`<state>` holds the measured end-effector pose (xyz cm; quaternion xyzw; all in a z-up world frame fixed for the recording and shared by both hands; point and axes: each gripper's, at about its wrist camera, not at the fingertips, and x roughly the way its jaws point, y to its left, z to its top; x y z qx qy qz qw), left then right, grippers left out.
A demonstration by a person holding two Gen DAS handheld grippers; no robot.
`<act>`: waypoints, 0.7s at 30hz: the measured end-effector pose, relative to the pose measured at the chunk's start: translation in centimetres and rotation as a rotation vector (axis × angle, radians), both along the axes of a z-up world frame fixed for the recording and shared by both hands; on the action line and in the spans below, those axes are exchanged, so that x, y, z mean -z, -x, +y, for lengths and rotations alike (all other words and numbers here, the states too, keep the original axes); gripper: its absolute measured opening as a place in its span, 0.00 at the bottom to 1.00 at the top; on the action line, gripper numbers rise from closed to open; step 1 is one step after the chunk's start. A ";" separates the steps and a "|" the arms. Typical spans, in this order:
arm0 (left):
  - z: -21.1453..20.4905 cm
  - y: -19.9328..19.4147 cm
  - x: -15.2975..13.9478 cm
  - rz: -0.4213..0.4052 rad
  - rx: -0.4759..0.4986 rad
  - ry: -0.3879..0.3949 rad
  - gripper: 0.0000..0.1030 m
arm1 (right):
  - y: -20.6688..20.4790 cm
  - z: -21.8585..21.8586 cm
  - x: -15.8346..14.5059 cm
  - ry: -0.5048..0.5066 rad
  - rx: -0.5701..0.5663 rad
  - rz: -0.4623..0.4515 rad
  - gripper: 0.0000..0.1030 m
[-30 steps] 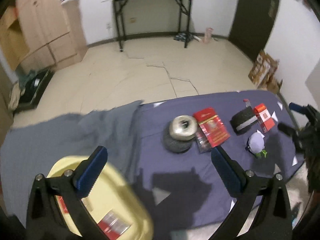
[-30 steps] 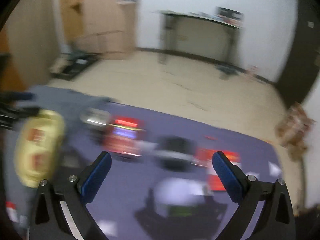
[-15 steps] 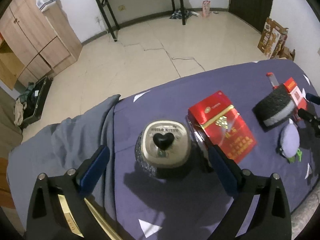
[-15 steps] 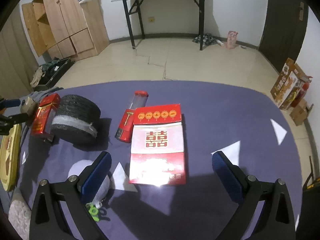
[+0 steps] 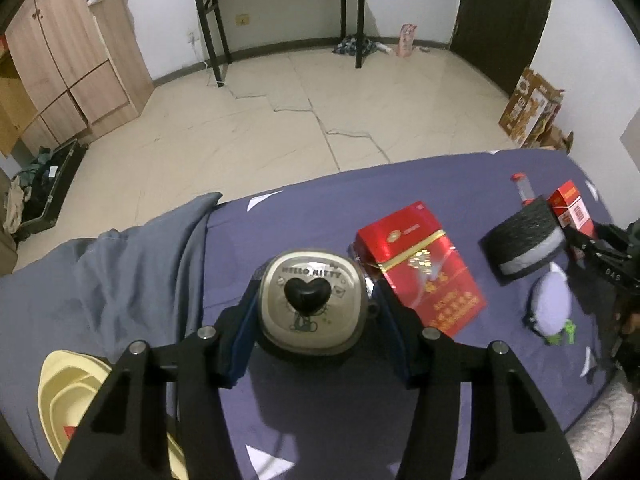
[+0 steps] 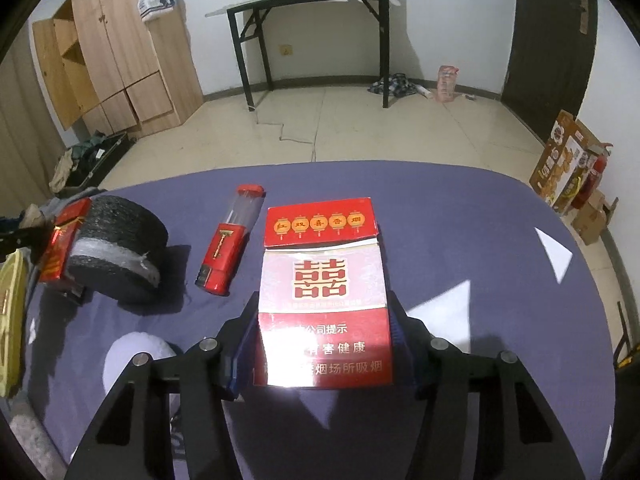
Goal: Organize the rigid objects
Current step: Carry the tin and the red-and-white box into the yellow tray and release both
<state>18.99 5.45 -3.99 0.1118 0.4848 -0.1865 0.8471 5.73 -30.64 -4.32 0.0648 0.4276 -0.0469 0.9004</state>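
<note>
My left gripper is shut on a round beige Hello Kitty tin with a black heart knob, resting on the purple cloth. A large red carton lies just right of it. My right gripper is shut on a red-and-white cigarette carton lying flat on the cloth. A red tube, a black roll and a small red pack lie to its left.
A yellow basin sits at the lower left in the left wrist view, and shows at the left edge of the right wrist view. A white rounded object lies beside the right gripper's left finger. A grey blanket covers the left.
Both grippers moved forward and down and closed: the left onto the Hello Kitty tin, the right onto the red-and-white carton. Both were open half a second ago.
</note>
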 end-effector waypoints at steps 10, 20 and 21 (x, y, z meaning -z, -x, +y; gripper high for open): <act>5.9 2.6 -7.7 -0.053 -0.096 0.109 0.55 | 5.6 0.3 -7.0 -0.039 -0.026 -0.115 0.54; 23.3 10.1 -7.1 -0.048 -0.330 -0.037 0.55 | 5.4 22.6 -14.1 -0.129 -0.564 -0.131 0.54; 24.3 10.8 -5.8 -0.022 -0.344 -0.037 0.55 | 4.9 25.9 -13.4 -0.125 -0.620 -0.108 0.54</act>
